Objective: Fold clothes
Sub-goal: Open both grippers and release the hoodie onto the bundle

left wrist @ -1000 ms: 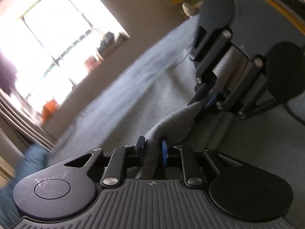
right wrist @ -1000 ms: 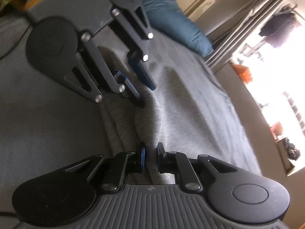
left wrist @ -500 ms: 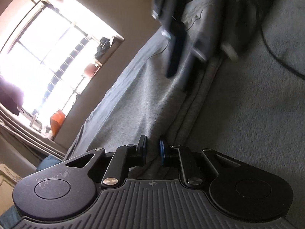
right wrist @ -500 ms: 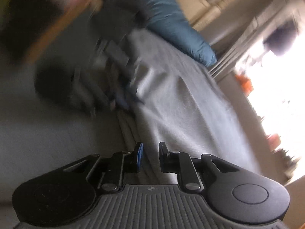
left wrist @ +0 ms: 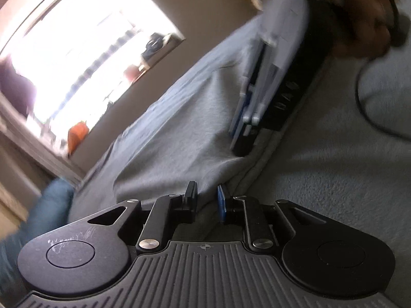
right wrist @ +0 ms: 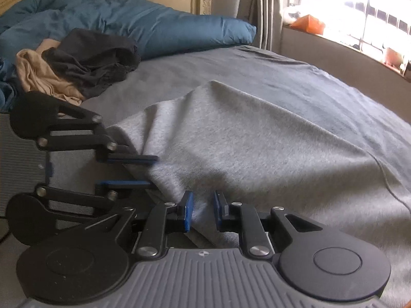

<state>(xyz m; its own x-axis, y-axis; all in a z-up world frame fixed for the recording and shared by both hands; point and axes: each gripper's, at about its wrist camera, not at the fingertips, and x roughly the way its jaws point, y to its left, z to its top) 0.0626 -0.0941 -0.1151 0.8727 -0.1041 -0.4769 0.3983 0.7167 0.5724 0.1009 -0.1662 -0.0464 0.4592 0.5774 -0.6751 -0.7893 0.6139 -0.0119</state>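
Bed, grey sheet, carries everything. Blue duvet bunched along the headboard end.

Grey garment is the piece in work: spread over the middle of the bed, lying mostly flat, one long edge doubled over near the tongs, with a soft ridge rising toward the far corner. Judgement: a first lengthwise fold looks laid down; cross folds and squaring-up are not yet done, so this piece is early to midway.

Unfolded pile, a dark item heaped on a tan one, sits against the duvet, well apart from the grey garment. That remains to be folded, so most of the task is left.

Containers: none in view, no basket, drawer or bin. Nothing to report inside anything.

Left tongs: gap narrow and widening; the garment's folded edge runs between the pads, which do not appear to press on it.

Right tongs: slightly parted; grey cloth lies between the pads, with a sliver of space at each side, so no firm hold as far as shown.
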